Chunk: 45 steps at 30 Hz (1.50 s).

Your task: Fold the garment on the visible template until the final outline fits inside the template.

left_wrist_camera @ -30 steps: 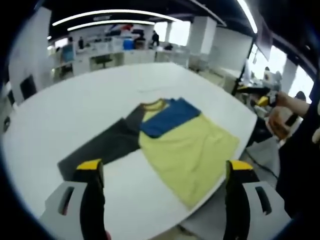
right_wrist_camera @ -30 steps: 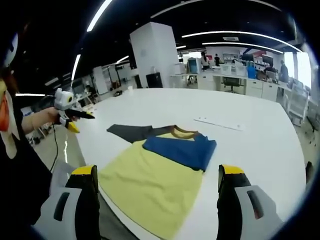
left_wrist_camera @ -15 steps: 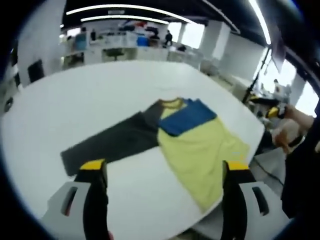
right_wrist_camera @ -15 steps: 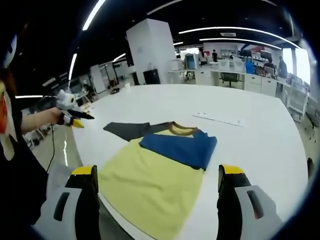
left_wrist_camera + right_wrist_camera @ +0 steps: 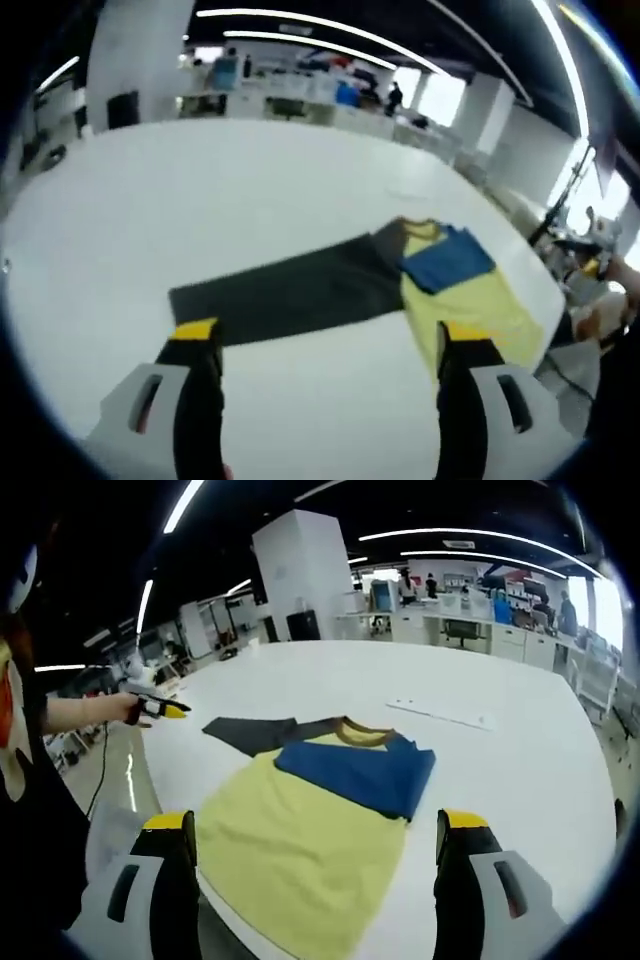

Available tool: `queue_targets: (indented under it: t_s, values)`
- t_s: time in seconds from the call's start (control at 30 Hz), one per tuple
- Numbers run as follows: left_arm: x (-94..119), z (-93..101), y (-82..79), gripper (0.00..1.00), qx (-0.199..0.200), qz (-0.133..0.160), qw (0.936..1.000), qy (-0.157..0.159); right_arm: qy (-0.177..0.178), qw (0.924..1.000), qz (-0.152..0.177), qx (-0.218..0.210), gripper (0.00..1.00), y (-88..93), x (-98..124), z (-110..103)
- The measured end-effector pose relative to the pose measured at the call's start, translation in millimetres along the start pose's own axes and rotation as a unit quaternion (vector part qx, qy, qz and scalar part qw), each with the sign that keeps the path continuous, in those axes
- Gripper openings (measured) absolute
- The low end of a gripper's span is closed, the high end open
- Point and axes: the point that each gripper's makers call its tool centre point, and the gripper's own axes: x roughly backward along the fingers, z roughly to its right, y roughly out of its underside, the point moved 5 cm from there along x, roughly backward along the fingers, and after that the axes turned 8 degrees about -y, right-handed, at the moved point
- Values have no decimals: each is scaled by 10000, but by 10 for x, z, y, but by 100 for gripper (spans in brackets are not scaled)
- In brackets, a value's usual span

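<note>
Swung left since a second ago: in the left gripper view the shirt (image 5: 400, 280) now sits off toward 3 o'clock instead of centre (camera's move, not the cloth's), with far more bare table (image 5: 200, 190) showing at 9 o'clock. Right gripper view barely changed.

Left to right in the left gripper view: long dark sleeve (image 5: 280, 295) stretched flat from 9 toward centre, then collar, then blue sleeve (image 5: 445, 265) folded over the yellow body (image 5: 470, 310), hem near the table's edge at 4 o'clock. Left gripper (image 5: 320, 345) hovering above the table, jaws wide apart, nothing between them.

In the right gripper view: other gripper in a hand (image 5: 150, 708) at 9 o'clock, dark sleeve tip beside it, yellow body at 6, blue sleeve at centre, a thin pale strip (image 5: 440, 713) at 2 o'clock. Right gripper (image 5: 312, 830) likewise spread and empty, clear of the cloth.

Probably light, limp knit: no stiffness, likely to drag and wrinkle if pulled flat. Best taken at the dark sleeve's cuff, lifted clear, then laid across the body. No template outline discernible.
</note>
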Motion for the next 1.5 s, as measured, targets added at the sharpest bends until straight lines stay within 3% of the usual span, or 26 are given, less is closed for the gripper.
queue_targets:
  t_s: [0.3, 0.73, 0.9, 1.0, 1.1, 1.13, 1.2, 1.33, 1.5]
  values:
    - [-303, -489, 2, 76, 274, 116, 9981, -545, 31, 10000, -28, 41, 99, -63, -46, 38]
    - [-523, -868, -131, 67, 39, -156, 9977, -663, 82, 9999, -113, -38, 99, -16, -72, -1]
    - [-669, -1296, -239, 64, 236, -57, 9973, -687, 123, 9998, -144, -77, 99, -3, -77, 1]
    - [-719, -1428, -235, 64, -86, -194, 9972, -716, 131, 9998, -150, -82, 99, -22, -86, 9]
    - [-777, -1477, -198, 63, -229, -345, 9972, -617, 151, 9997, -171, -70, 98, -39, -100, 32]
    - [-792, -1495, -123, 62, -401, -726, 9956, -442, 163, 9997, -161, -73, 98, -46, -107, 44]
    - [-818, -1576, -88, 59, -852, -851, 9911, -566, 181, 9997, -144, -88, 98, -59, -124, 51]
    - [-862, -1601, -58, 57, -609, -807, 9937, -488, 202, 9997, -137, -86, 98, -81, -157, 33]
    - [-940, -1650, -2, 50, -635, -871, 9931, -451, 250, 9995, -140, -111, 98, -91, -166, 43]
